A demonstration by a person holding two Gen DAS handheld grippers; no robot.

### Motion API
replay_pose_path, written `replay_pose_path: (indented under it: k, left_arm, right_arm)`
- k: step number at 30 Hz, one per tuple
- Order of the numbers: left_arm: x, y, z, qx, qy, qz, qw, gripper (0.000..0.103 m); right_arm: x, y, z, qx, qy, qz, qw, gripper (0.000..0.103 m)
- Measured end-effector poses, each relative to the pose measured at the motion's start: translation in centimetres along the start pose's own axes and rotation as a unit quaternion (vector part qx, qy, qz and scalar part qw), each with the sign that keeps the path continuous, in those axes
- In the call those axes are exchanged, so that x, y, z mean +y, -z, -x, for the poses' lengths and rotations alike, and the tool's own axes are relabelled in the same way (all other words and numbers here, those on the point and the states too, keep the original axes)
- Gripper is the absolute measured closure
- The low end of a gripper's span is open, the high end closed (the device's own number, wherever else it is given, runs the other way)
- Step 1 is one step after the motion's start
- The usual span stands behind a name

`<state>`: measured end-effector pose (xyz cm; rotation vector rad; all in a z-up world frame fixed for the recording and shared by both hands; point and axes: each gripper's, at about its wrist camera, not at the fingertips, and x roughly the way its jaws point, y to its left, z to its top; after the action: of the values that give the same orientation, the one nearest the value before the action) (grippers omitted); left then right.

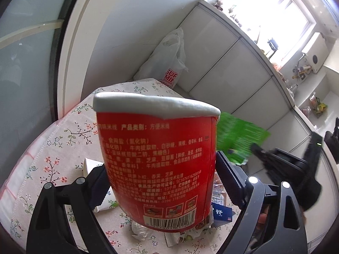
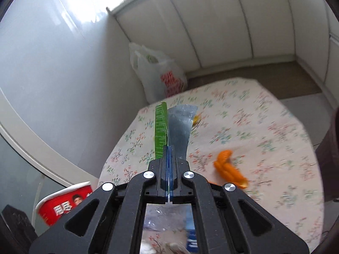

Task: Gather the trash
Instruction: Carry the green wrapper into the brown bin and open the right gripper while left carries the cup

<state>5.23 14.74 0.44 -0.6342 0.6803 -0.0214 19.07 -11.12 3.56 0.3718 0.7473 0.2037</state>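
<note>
Up close in the left wrist view, the left gripper (image 1: 161,182) is clamped on a red instant-noodle cup (image 1: 156,160), its fingers (image 1: 96,188) pressing the cup's two sides; the cup stands roughly upright above the table (image 1: 53,139), white rim on top and barcode near the bottom. Under it, on the floral tablecloth, lies a litter of wrappers (image 1: 182,236), a dark blue packet (image 1: 221,212) and a white paper piece (image 1: 90,166). To the right, blurred, the right gripper (image 1: 257,149) carries a green wrapper (image 1: 237,135) in the air beside the cup's rim.

From the right wrist view, the right gripper (image 2: 168,154) has its jaws pressed together on the green wrapper (image 2: 161,127), whose silver inner side sticks out forward past the fingertips. An orange peel (image 2: 228,170) lies on the table (image 2: 264,131) to the right, and something small and yellow (image 2: 196,119), possibly another bit of peel, sits just behind the wrapper. The noodle cup (image 2: 63,205) shows at lower left. A white plastic bag (image 2: 161,76) with red print stands on the floor by the wall, beyond the table's far edge
</note>
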Motion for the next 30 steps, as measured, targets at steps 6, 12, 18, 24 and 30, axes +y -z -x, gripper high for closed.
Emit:
replay_pose_path:
  k: [6,12,18,24,30]
  left_arm:
    - [-1.0,0.5,-0.1,-0.003,0.006,-0.017,0.9998,0.016]
    - [-2.5,1.3,-0.3,-0.01,0.01,-0.054,0.9984,0.016]
    - [-3.9,2.2,-0.7,-0.004,0.007,-0.086,0.9963,0.016]
    - [-4.9,3.0,-1.3,0.001,-0.006,-0.109,0.994,0.015]
    - [-6.5,4.7,-2.3,0.009,-0.022,-0.145,0.9891,0.015]
  right_arm:
    - [-3.6,0.0,8.5,-0.086,0.035,0.01,0.996,0.103]
    - [-8.6,0.4,13.7,-0.146,0.084,-0.003,0.986,0.103]
    - [-13.1,1.0,16.9,-0.191,0.167,-0.005,0.967,0.103]
    - [-18.3,2.0,17.5,-0.197,0.275,-0.006,0.941,0.103]
    - [-22.7,3.8,16.5,-0.161,0.374,0.019,0.913,0.103]
